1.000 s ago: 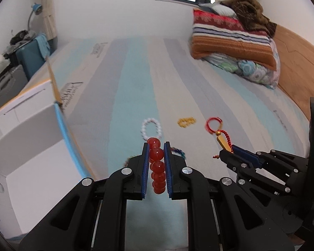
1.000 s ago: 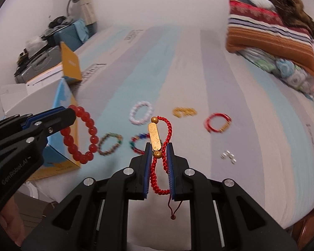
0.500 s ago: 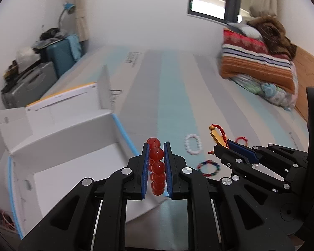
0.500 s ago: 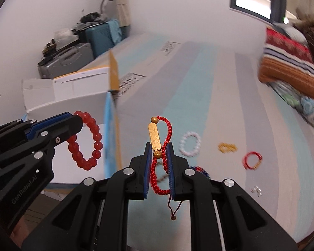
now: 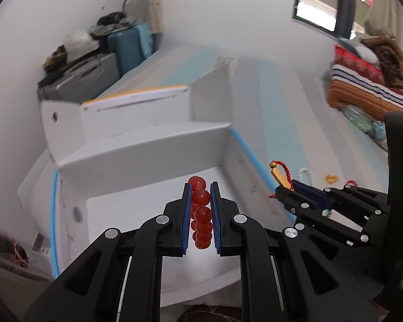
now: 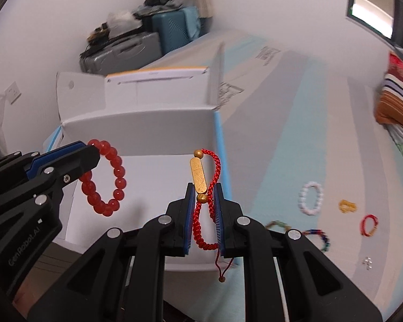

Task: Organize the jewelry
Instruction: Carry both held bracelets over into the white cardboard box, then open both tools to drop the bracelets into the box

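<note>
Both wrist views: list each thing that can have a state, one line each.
Left gripper: shut on red round-bead bracelet.
Right gripper: shut on red braided cord bracelet with gold bar.
White cardboard box: open, flaps up.
White bead bracelet: lying loose on the striped mattress.

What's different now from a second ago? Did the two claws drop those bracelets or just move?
Both moved sideways from the striped bed toward the open white cardboard box. The left gripper stays clamped on the red round-bead bracelet, the right gripper on the red braided cord bracelet with gold bar. Nothing dropped.
</note>
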`<action>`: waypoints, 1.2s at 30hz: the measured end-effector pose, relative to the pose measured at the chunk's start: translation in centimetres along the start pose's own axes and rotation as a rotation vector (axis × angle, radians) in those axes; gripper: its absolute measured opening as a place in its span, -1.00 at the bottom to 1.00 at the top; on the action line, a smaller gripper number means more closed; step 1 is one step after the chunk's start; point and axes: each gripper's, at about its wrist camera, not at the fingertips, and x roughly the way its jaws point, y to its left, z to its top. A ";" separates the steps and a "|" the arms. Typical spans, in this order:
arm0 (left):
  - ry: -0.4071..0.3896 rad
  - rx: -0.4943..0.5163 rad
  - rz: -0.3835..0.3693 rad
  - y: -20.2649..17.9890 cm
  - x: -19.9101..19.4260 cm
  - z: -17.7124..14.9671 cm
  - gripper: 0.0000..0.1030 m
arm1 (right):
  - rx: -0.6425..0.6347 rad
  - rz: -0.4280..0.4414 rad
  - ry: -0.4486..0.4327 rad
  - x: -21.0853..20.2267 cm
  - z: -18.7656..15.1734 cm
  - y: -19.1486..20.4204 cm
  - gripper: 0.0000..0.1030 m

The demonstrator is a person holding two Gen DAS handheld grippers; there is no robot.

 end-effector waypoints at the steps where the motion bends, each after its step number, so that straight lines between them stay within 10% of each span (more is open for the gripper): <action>1: 0.016 -0.013 0.015 1.0 0.5 -0.3 -0.74 | -0.003 0.005 0.010 0.5 0.0 0.3 -0.74; 19: 0.232 -0.130 0.109 8.5 7.9 -4.1 -0.74 | 0.006 0.032 0.284 11.0 -1.3 2.8 -0.74; 36: 0.246 -0.148 0.134 9.6 8.4 -4.8 -0.71 | 0.009 0.012 0.291 11.6 -0.6 3.6 -0.54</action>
